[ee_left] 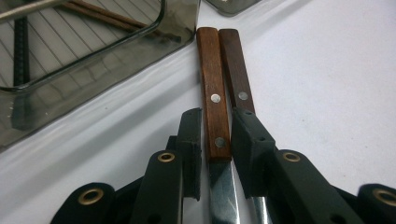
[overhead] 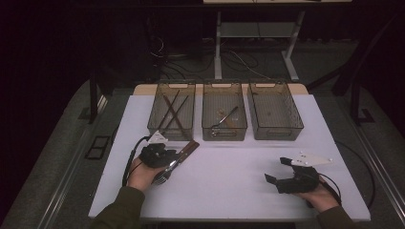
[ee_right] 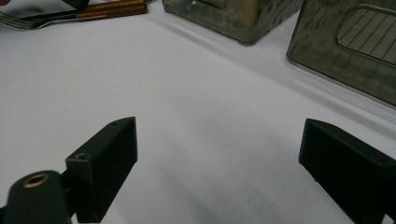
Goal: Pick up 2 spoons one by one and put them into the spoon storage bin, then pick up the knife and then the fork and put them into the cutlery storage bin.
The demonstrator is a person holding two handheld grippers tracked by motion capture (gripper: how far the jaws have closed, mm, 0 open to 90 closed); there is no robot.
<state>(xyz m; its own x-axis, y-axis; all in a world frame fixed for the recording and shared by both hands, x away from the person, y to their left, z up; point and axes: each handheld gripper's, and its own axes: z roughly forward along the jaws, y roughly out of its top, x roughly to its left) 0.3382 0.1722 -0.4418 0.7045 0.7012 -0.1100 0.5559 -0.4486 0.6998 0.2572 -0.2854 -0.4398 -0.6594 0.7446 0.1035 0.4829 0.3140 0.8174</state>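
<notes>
The person stands at a white table [overhead: 239,186] with a gripper in each hand. The left gripper [ee_left: 215,140] rests low on the table, and its two black jaws are closed on the wooden handle [ee_left: 213,93] of a piece of cutlery, gripping it near the rivet where the wood meets the steel. A second wooden handle [ee_left: 237,74] lies right beside the first, touching it along its length, just outside the jaw on that side. Both handles run away from the gripper toward the nearest bin, and the metal ends pass back under the gripper toward the person's hand. In the high view the left gripper [overhead: 177,153] sits just in front of the left bin [overhead: 155,119], which holds a few long dark sticks [overhead: 173,112].

The right gripper [ee_right: 217,163] is held well apart from the left one, over bare table, with its jaws spread wide and nothing between them. From above, the right gripper [overhead: 278,170] points toward the left hand. Ahead of it and off to one side stand the middle bin [overhead: 224,131], with a spoon-like utensil [overhead: 224,118] inside, and the right bin [overhead: 274,131]. Far beyond its jaws the fork tines [ee_right: 18,21] and wooden handles lie at the other gripper.
</notes>
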